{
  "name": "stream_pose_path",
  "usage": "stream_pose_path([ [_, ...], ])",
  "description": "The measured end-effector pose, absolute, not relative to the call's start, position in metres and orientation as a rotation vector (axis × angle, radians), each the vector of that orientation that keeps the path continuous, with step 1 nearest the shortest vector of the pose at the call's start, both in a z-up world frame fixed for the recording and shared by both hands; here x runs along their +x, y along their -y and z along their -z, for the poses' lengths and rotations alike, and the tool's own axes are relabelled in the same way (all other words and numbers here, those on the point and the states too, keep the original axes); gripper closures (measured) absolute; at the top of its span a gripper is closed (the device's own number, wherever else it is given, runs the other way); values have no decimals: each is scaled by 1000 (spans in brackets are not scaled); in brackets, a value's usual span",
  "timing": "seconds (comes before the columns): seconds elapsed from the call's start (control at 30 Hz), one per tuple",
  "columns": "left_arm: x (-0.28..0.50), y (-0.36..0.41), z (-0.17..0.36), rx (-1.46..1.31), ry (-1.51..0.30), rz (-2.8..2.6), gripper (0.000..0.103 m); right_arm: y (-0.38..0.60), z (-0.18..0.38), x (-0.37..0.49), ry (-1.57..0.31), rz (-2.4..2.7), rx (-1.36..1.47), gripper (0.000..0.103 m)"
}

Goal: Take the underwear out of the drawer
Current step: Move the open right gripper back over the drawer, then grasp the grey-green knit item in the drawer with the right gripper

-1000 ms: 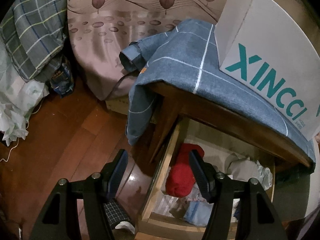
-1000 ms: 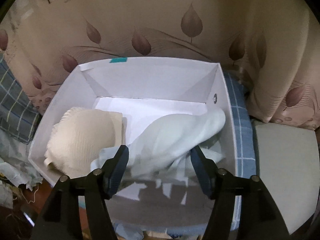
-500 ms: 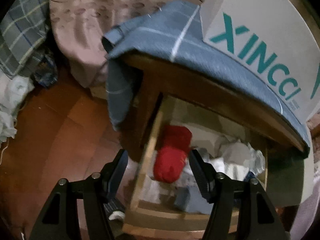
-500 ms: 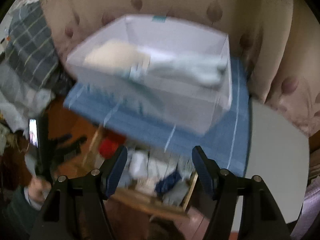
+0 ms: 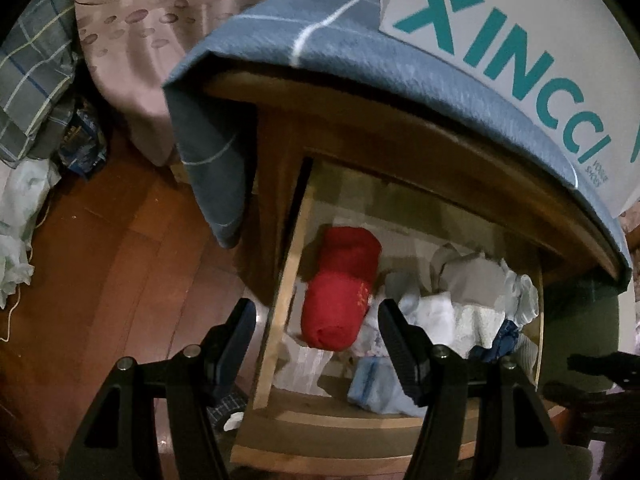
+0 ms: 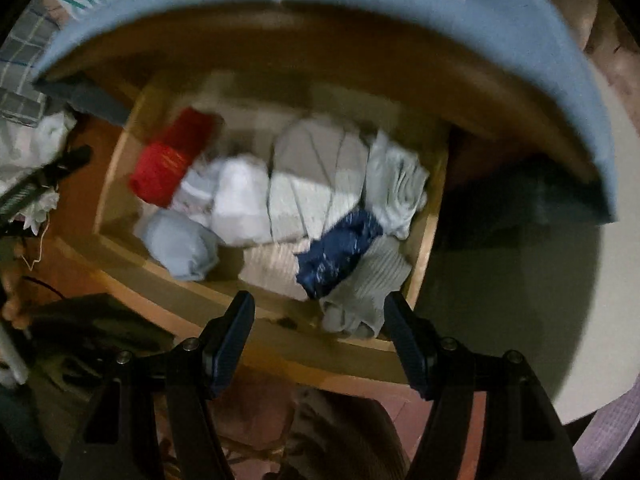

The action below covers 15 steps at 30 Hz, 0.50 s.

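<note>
**Both tools hang open over the pulled-out drawer**

A wooden bench [image 5: 400,136] fills the upper part of both views, draped with a blue checked cloth [image 5: 348,44]; a white box with teal lettering [image 5: 512,40] sits on the cloth. Below its top edge the drawer [image 6: 280,312] stands pulled out, its pale wooden walls framing a heap of folded and rolled clothing. The right wrist view is blurred, so fabric detail is hard to read.

Inside the drawer, a red roll [image 5: 340,296] lies at the left end, against the side wall. Next to it sit white and grey folded pieces [image 6: 304,184], with a pale blue bundle [image 6: 180,244] toward the front wall and a dark blue patterned piece [image 6: 340,248] nearer the right end. Which of these is underwear I cannot tell.

The left tool [image 5: 316,336] has its jaws spread wide with nothing gripped, above the drawer's left wall and red roll. The right tool [image 6: 318,332] is likewise spread and empty, over the front wall.
</note>
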<state>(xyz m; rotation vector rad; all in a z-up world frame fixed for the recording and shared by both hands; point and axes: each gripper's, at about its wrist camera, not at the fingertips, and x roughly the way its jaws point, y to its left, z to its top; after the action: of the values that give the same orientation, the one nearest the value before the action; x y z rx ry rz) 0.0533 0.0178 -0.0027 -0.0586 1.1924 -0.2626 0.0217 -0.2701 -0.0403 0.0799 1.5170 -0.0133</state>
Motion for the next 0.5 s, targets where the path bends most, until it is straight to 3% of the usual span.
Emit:
stream_pose_path([
  [0.3,53,-13,9,-40,-1218,271,38,290,89,29,-1635,53,178,40],
  [0.5,53,-10,12,-45,-1239,285,38,295,115,32,-1691,67,197,47],
])
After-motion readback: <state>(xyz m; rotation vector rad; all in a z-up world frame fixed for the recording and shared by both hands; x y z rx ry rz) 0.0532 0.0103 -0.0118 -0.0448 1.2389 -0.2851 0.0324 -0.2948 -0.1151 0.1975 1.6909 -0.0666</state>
